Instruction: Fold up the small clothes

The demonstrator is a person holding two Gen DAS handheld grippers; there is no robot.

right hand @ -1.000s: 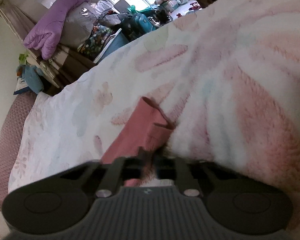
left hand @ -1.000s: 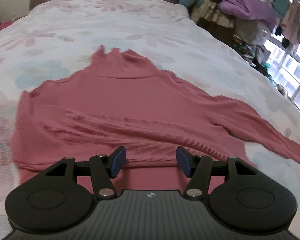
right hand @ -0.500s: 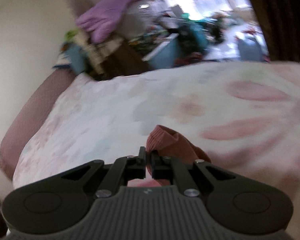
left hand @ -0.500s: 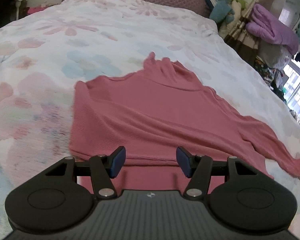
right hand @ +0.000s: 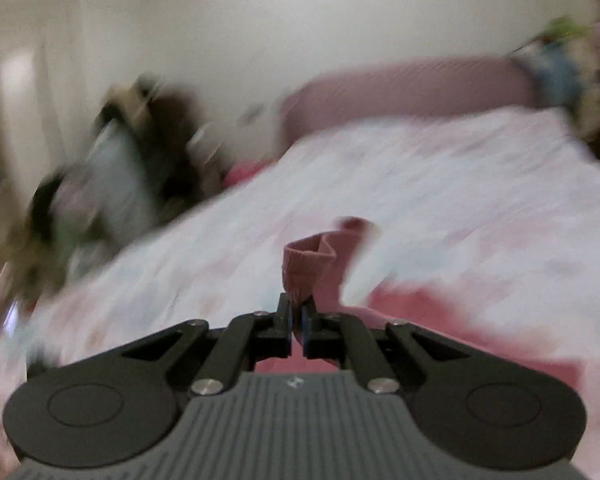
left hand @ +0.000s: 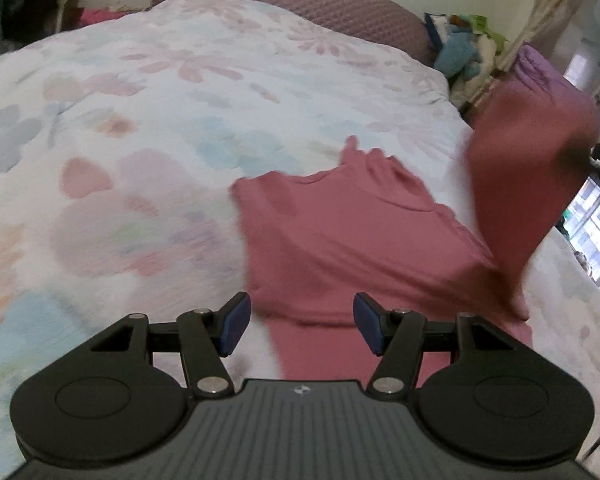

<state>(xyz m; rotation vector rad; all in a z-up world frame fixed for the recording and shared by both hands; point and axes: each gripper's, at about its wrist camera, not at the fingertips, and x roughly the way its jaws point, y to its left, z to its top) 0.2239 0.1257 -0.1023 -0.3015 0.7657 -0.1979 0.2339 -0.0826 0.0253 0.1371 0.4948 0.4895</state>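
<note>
Right wrist: sleeve cuff (right hand: 306, 270) pinched in right gripper (right hand: 297, 322).

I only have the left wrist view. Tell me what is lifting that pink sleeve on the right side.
Observer: The right gripper, shut on the ribbed sleeve cuff.
Operator: Say how the cuff sits in it.
Observer: It sticks up past the fingertips, bunched into a fold.
Operator: Report what lies beyond it.
Observer: The floral bedcover, then a mauve headboard; everything there is motion-blurred.
</note>
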